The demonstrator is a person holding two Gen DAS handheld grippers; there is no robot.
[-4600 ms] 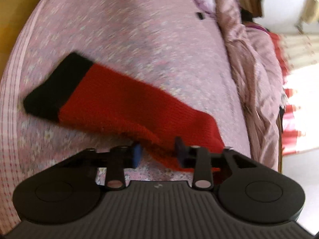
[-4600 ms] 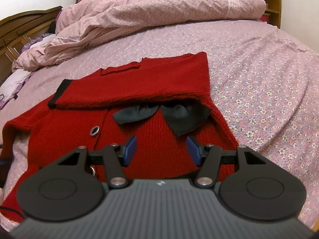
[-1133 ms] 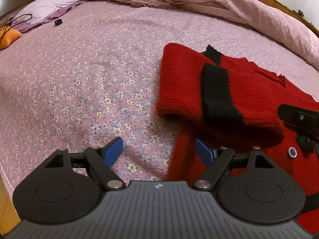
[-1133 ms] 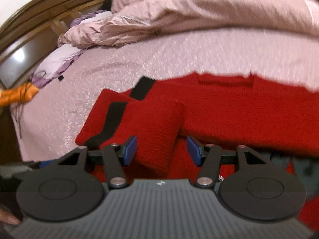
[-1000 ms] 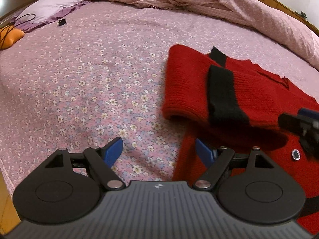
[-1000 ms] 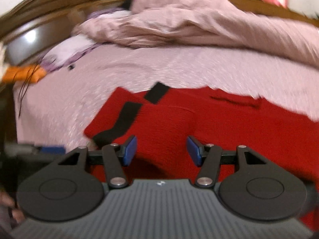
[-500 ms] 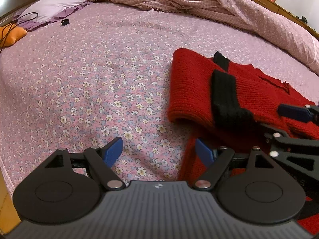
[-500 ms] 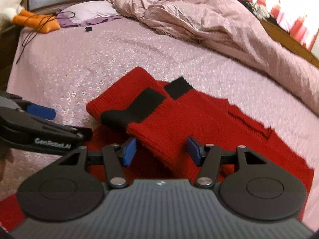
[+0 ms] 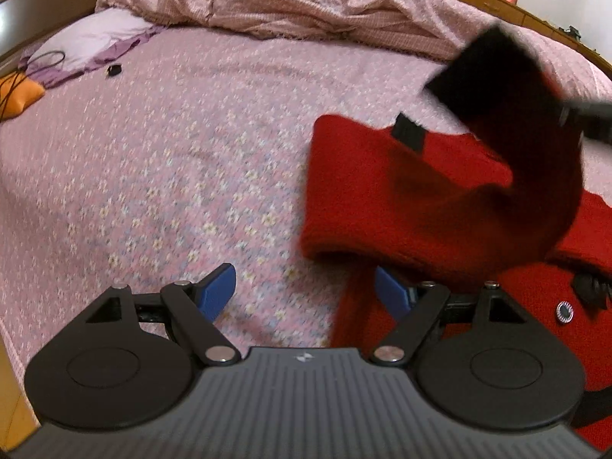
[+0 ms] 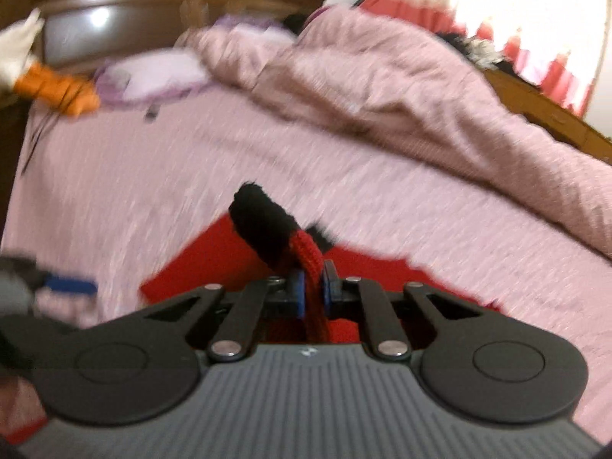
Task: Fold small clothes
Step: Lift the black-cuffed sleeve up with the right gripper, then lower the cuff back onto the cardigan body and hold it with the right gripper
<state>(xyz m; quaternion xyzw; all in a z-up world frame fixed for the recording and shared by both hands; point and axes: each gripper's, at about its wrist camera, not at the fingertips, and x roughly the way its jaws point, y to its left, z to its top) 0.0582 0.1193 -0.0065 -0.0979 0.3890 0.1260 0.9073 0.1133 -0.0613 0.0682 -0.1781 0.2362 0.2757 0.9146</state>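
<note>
The wide bed covered by a pink floral sheet (image 9: 160, 160) serves as the folding surface, its rumpled pink duvet (image 9: 306, 4) pushed toward the headboard so the middle stays free. On that sheet, toward the foot-side edge of the bed, lies the red knitted cardigan (image 9: 386, 191), spread flat so its parts can be turned inward. The cardigan's black-cuffed red sleeve (image 10: 283, 244) is lifted off the cardigan's body, likely to be laid again more neatly. The right gripper (image 10: 311, 287) is clenched on that sleeve just behind the cuff. The left gripper (image 9: 302, 292) hangs released over the cardigan's near edge, gripping nothing.
</note>
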